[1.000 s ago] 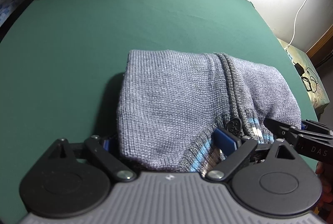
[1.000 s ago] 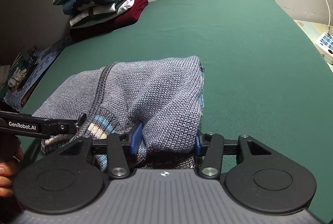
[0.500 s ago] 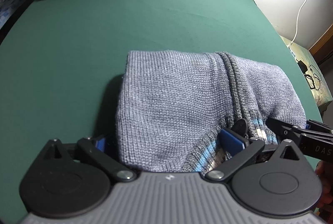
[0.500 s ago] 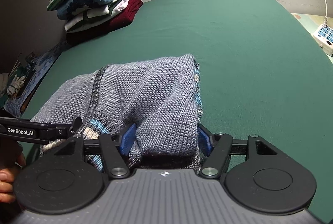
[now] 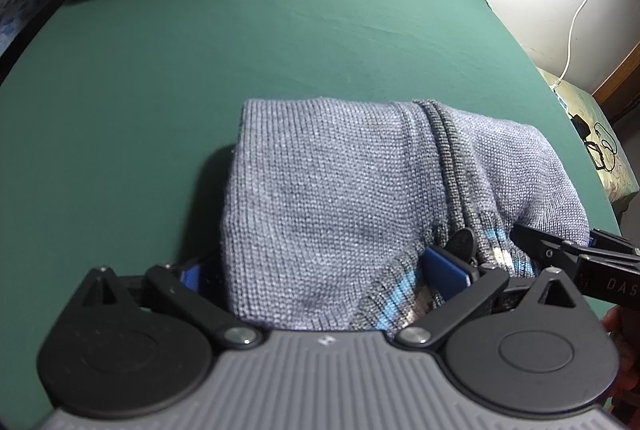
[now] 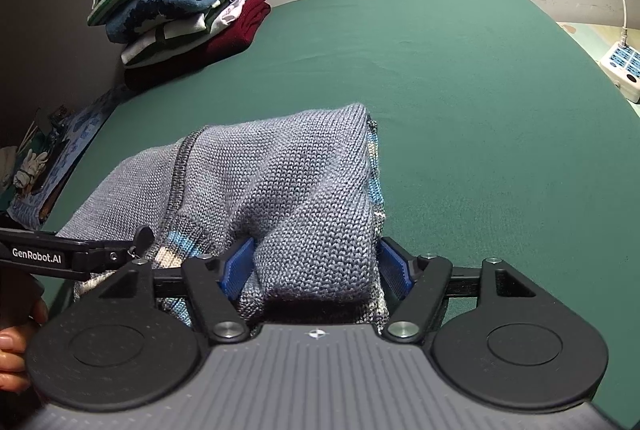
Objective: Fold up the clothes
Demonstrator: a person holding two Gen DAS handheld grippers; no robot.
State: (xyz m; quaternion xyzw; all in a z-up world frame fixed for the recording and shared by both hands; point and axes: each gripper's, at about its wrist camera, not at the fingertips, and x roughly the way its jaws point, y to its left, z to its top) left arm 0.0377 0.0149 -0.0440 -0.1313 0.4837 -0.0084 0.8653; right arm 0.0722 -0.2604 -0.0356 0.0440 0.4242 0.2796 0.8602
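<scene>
A grey knit sweater (image 5: 332, 198) with a blue-striped hem lies folded on the green table (image 5: 200, 70). My left gripper (image 5: 318, 268) stands wide open around the sweater's near edge. Its left pad is clear of the knit and its right pad rests by the striped hem. In the right wrist view the sweater (image 6: 280, 182) bulges between the blue pads of my right gripper (image 6: 316, 266). Those jaws are opening and the fabric sits loosely between them. The left gripper's finger (image 6: 80, 254) reaches in from the left, next to the hem.
A stack of folded clothes (image 6: 180, 2) sits at the table's far left corner by the wall. A white power strip (image 6: 624, 66) and cable lie off the right edge. Clutter (image 6: 40, 158) lies beyond the left edge. A person's hand (image 6: 12, 350) shows at lower left.
Both grippers' jaws have spread wider. The bunch of knit between the right pads has relaxed and widened. Neither hand has shifted.
</scene>
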